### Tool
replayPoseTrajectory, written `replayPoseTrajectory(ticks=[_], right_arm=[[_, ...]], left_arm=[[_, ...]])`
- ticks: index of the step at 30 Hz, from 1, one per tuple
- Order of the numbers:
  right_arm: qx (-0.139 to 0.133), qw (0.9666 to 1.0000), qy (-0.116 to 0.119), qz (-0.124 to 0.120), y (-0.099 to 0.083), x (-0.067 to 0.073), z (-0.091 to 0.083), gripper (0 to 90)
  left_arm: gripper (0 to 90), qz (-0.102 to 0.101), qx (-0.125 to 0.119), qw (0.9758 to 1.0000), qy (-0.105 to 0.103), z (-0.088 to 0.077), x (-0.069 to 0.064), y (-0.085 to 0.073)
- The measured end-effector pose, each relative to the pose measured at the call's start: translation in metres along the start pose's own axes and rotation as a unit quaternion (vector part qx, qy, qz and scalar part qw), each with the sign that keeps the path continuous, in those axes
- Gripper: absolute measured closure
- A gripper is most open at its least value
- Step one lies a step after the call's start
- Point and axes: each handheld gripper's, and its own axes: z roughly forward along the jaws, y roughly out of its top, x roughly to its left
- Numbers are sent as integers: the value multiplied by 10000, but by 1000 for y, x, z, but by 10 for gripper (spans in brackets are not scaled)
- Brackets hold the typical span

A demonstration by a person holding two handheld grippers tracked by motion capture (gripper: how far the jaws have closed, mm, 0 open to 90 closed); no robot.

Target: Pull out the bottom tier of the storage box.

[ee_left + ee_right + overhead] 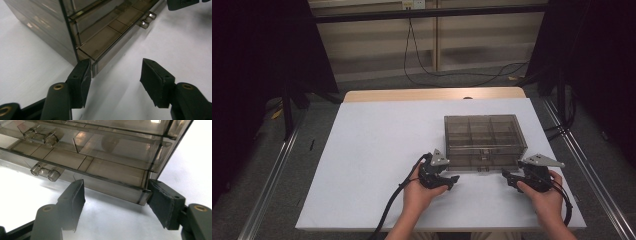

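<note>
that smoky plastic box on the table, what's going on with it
A person holds a tool in each hand at the near corners of the smoky compartment box, which sits on the white table. The left tool has one pad at the box's near left corner, its other pad over bare table. The right tool has one pad against the near right corner. Neither tool is clamped on the box yet, and its small clear latches face the person.

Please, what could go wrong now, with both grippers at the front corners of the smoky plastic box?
1. Left gripper: one pad sits at the drawer box corner, the other stands free, so closing may catch nothing.
2. Right gripper: its pad touches just the lowest drawer's corner and could slip off.
3. Uneven pulling may twist the box.
</note>
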Motion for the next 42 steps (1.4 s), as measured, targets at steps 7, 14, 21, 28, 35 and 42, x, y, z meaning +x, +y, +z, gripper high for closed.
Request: replayPoseTrajectory(ticks=[7, 14, 21, 28, 35, 42], right_arm=[[-35, 9999, -54, -106, -1, -3, -2, 401], [-36, 9999, 6, -116, -3, -5, -5, 427], [-29, 9999, 99, -125, -5, -6, -9, 441], [-9, 9998, 136, -145, -7, -6, -12, 449], [-21, 9997, 153, -171, -9, -6, -14, 453], [-1, 9997, 151, -207, -10, -5, -15, 456]], left_arm=[[485, -29, 84, 9999, 58, 0, 0, 0], [498, -72, 101, 9999, 43, -2, -1, -1], [502, -40, 124, 9999, 11, -3, -4, -2], [507, -71, 126, 9999, 10, -5, -6, -4], [507, -59, 135, 9999, -31, -7, -8, -5], [518, -63, 146, 9999, -33, -8, -9, -6]])
